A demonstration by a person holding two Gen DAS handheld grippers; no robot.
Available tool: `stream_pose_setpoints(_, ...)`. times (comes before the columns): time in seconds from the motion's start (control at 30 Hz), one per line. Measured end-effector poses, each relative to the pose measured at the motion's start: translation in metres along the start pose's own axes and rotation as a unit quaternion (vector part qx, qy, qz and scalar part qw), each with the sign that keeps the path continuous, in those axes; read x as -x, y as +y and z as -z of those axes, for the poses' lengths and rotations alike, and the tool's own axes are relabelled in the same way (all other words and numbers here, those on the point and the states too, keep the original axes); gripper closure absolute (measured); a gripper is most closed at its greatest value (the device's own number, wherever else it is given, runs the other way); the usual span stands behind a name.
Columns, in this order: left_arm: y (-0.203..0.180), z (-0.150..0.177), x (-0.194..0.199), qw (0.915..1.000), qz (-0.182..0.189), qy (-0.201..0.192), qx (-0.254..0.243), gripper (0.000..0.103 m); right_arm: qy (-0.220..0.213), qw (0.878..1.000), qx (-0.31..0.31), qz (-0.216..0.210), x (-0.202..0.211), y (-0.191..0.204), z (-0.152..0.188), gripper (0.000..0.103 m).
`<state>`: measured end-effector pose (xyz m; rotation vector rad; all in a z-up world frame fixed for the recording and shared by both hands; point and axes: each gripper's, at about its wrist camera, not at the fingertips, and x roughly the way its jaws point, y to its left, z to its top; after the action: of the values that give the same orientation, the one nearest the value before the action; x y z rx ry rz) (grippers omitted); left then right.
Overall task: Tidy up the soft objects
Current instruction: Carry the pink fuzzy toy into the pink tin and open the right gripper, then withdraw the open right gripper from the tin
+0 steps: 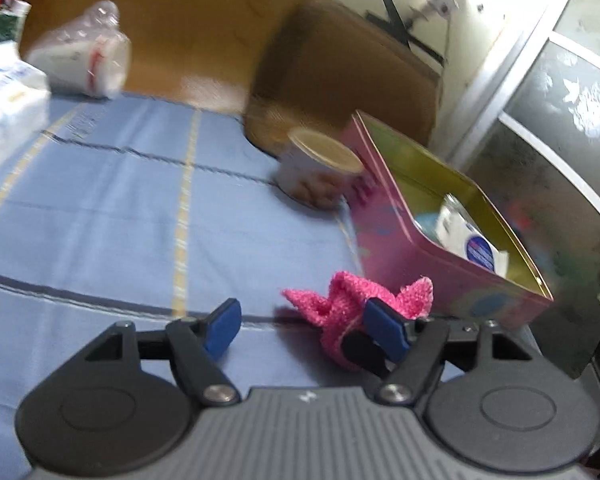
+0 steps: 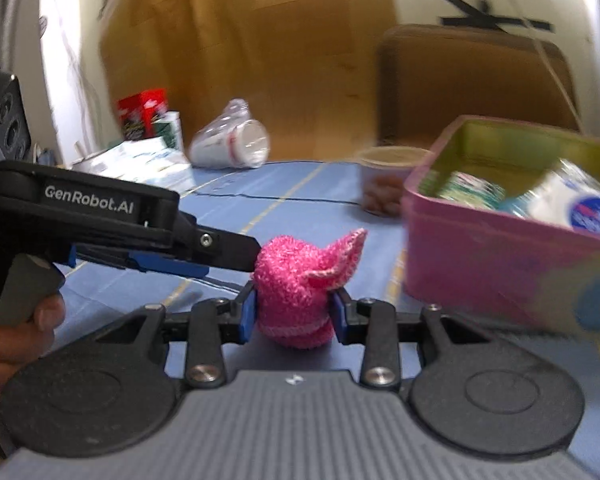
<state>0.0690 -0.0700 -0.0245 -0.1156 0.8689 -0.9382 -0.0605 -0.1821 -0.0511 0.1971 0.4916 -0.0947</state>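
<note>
A fuzzy pink sock (image 2: 300, 280) is bunched between the blue pads of my right gripper (image 2: 294, 314), which is shut on it above the blue cloth. In the left wrist view the same sock (image 1: 344, 304) lies against the right pad (image 1: 384, 328) of my left gripper (image 1: 304, 326), whose jaws stand wide open. In the right wrist view the left gripper's finger (image 2: 220, 252) reaches in from the left and touches the sock. A pink tin box (image 2: 492, 248) with packets inside stands just to the right; it also shows in the left wrist view (image 1: 420, 256).
A small cup of snacks (image 1: 320, 168) stands beside the tin. A brown case (image 1: 340, 76) is behind it. A bagged stack of plastic cups (image 2: 232, 144), a red box (image 2: 140, 116) and white packets (image 1: 4, 100) lie at the far left on the blue cloth (image 1: 120, 200).
</note>
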Motion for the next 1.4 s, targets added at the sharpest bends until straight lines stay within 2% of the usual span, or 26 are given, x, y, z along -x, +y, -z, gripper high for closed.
stream_pose_setpoints(0.1,-0.016,0.003,-0.006,0.9997,0.014,0.018,-0.004,0.033,-0.010,1.000,-0.023,0.009,0.008,-0.016,0.005,0.063)
stream_pose_setpoints(0.2,-0.028,0.005,-0.007,0.9981,0.052,0.034,0.001,0.033,-0.017,0.999,-0.037,0.012,0.014,-0.027,0.008,0.061)
stream_pose_setpoints(0.3,-0.037,0.001,-0.016,0.9948,0.084,0.055,0.017,0.033,-0.013,1.000,-0.020,0.002,0.016,-0.025,0.011,0.060)
stream_pose_setpoints(0.37,-0.042,0.001,-0.027,0.9927,0.095,0.070,0.026,0.043,-0.011,1.000,-0.006,-0.002,0.015,-0.022,0.014,0.061)
stream_pose_setpoints(0.4,-0.046,0.002,-0.030,0.9941,0.082,0.068,0.022,0.058,-0.013,1.000,0.002,0.006,0.015,-0.019,0.015,0.063)
stream_pose_setpoints(0.43,-0.050,0.002,-0.033,0.9954,0.071,0.065,0.008,0.062,-0.019,1.000,0.009,0.019,0.016,-0.018,0.016,0.065)
stream_pose_setpoints(0.57,-0.070,-0.005,-0.024,0.9944,0.091,0.048,-0.027,0.063,-0.053,0.998,0.007,0.033,0.030,-0.023,0.011,0.066)
stream_pose_setpoints(0.73,-0.112,-0.026,-0.011,0.9869,0.129,-0.008,-0.096,0.063,-0.138,0.988,0.018,0.073,0.062,-0.034,-0.007,0.066)
stream_pose_setpoints(0.9,-0.135,-0.052,-0.035,0.9825,0.139,-0.034,-0.119,0.063,-0.174,0.976,0.032,0.128,0.049,-0.052,-0.027,0.066)
stream_pose_setpoints(1.03,-0.147,-0.070,-0.060,0.9836,0.127,-0.038,-0.122,0.060,-0.182,0.968,0.038,0.172,0.026,-0.067,-0.037,0.065)
stream_pose_setpoints(1.07,-0.149,-0.074,-0.067,0.9853,0.114,-0.040,-0.121,0.058,-0.175,0.966,0.043,0.184,0.016,-0.071,-0.040,0.062)
stream_pose_setpoints(1.1,-0.151,-0.076,-0.075,0.9868,0.096,-0.045,-0.122,0.052,-0.164,0.965,0.051,0.197,0.009,-0.078,-0.042,0.062)
stream_pose_setpoints(1.17,-0.151,-0.080,-0.083,0.9891,0.057,-0.054,-0.125,0.051,-0.145,0.961,0.059,0.229,-0.002,-0.086,-0.043,0.054)
stream_pose_setpoints(1.2,-0.148,-0.081,-0.084,0.9898,0.049,-0.055,-0.122,0.051,-0.141,0.960,0.054,0.236,-0.006,-0.089,-0.042,0.053)
stream_pose_setpoints(1.27,-0.140,-0.077,-0.079,0.9902,0.052,-0.058,-0.115,0.051,-0.143,0.964,0.032,0.221,-0.001,-0.092,-0.038,0.053)
stream_pose_setpoints(1.4,-0.129,-0.063,-0.064,0.9894,0.021,-0.067,-0.127,0.051,-0.159,0.964,0.017,0.215,0.018,-0.085,-0.026,0.053)
